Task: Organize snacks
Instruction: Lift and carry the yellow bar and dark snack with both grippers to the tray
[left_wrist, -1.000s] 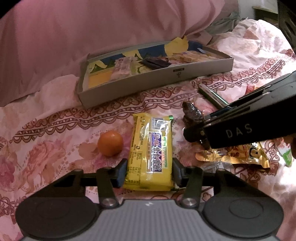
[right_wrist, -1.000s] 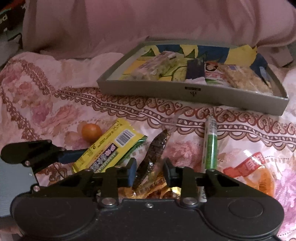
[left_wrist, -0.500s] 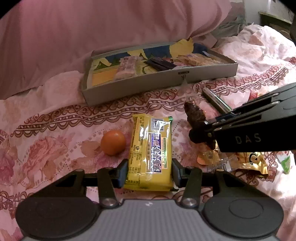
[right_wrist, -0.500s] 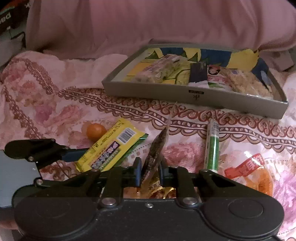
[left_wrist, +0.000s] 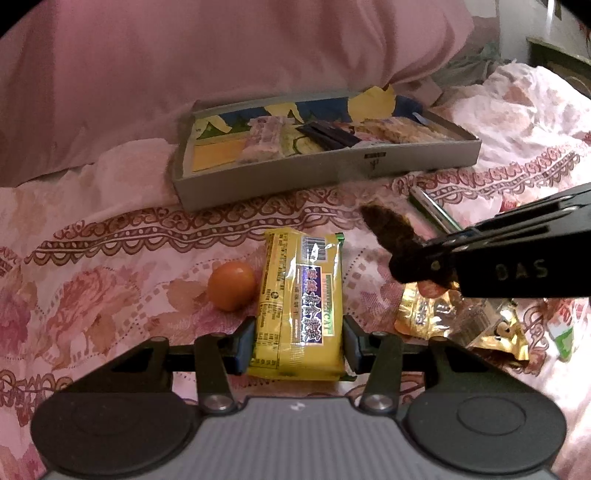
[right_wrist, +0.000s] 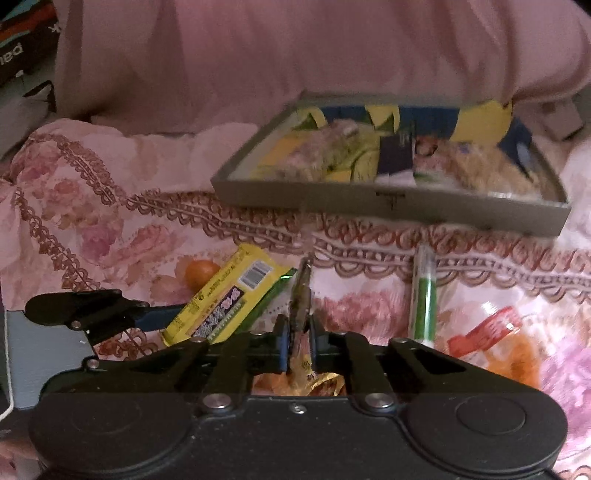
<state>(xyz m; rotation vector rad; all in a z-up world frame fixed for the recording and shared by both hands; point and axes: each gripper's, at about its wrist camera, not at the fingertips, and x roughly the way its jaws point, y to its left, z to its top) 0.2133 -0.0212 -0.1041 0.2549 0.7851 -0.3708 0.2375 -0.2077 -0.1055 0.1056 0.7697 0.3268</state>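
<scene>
Two grippers each hold a snack. Right gripper (right_wrist: 298, 341) has just squeezed shut on a thin dark packet (right_wrist: 301, 295), which sticks up between its pads. Left gripper (left_wrist: 298, 343) hugs the yellow packet (left_wrist: 301, 302) on the bedspread (left_wrist: 110, 295). The dark packet is floppy, so it might slip out on the way to the gray tray (right_wrist: 391, 205). The grippers are near and could bump.

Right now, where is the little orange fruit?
In the left wrist view the orange fruit lies on the floral bedspread, just left of the yellow snack pack and nearer than the grey tray.
</scene>
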